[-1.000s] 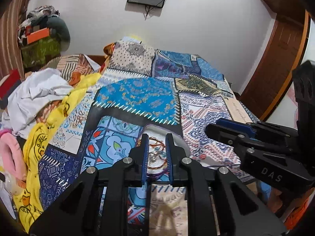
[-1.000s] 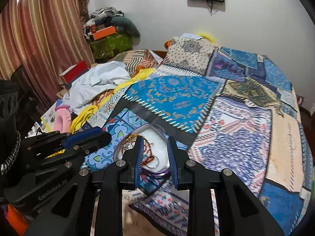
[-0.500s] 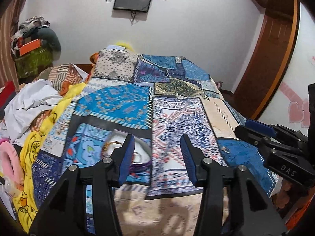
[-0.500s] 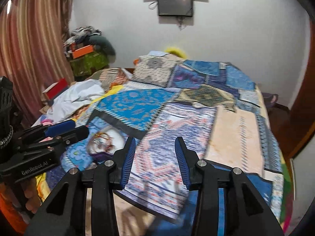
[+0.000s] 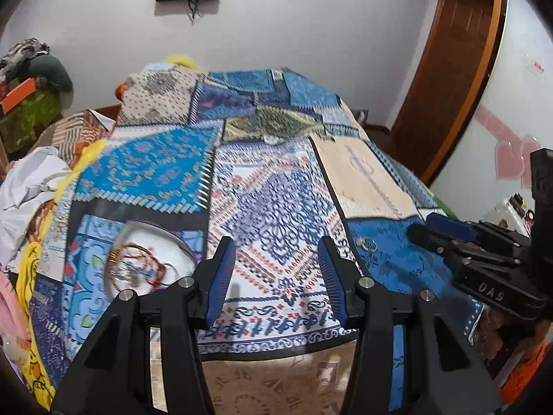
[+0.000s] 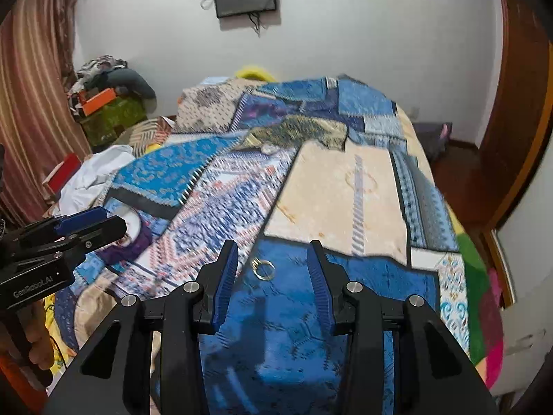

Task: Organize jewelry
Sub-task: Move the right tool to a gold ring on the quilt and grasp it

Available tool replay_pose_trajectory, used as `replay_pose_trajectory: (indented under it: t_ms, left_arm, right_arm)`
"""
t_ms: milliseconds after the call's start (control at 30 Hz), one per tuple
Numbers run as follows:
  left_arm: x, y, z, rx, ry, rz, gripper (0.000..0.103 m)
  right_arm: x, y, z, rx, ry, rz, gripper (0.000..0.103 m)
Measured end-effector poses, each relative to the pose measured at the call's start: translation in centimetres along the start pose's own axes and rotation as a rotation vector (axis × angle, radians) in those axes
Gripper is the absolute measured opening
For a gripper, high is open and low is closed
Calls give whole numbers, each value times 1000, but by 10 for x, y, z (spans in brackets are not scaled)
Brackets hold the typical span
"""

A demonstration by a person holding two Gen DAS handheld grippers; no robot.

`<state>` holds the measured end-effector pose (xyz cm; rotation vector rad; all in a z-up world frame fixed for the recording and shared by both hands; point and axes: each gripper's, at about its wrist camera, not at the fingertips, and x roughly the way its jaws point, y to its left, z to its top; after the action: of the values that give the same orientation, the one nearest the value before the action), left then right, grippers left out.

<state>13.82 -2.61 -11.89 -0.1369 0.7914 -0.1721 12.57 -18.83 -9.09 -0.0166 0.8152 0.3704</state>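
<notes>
Both grippers were over the patchwork bedspread [image 5: 276, 207], pointing down at it at a slant.

Left gripper [image 5: 276, 273]: jaws apart, nothing between the blue pads [image 5: 221, 276], only the white-and-navy printed patch below. Released, not gripping.

Right gripper [image 6: 273, 276]: jaws apart too, empty. A small gold ring [image 6: 264, 269] lay flat on the dark blue patch, in the gap between the fingertips and a bit ahead of them, nearer the left pad. Pads were not touching it. Something small seemed attached to the ring at its upper left, possibly a second loop or clasp; too blurred to tell.

In the left wrist view the same ring [image 5: 366, 243] sat on the blue patch just right of the left gripper's right finger, between the two grippers. The right gripper showed there at the right edge, tips close to the ring.

The white dish [image 5: 152, 252] with the tangle of bangles [image 5: 138, 268] sat on the bedspread to the left of the left gripper, apart from it. Red-brown and gold hoops were piled inside; the detail was smeared. In the right wrist view the dish was mostly hidden behind the left gripper's tip.

A heap of white and yellow clothes [image 5: 31, 186] lay along the bed's left edge.
</notes>
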Motion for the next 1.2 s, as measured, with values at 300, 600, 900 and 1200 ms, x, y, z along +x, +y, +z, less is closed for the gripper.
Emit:
replay_pose_trajectory:
  t_ms: [300, 600, 900, 1200]
  left_arm:
    - [36, -1, -12, -4, 87, -11, 49]
    - [55, 1, -14, -4, 114, -38, 48]
    - [66, -16, -13, 55, 122, -72, 29]
    - [75, -20, -9, 82, 126, -56, 10]
  right_arm:
    - [35, -6, -13, -6, 92, 24, 38]
    - [51, 3, -11, -37, 88, 45, 38]
    - [49, -2, -14, -14, 74, 74, 18]
    - [48, -2, -11, -7, 63, 73, 18]
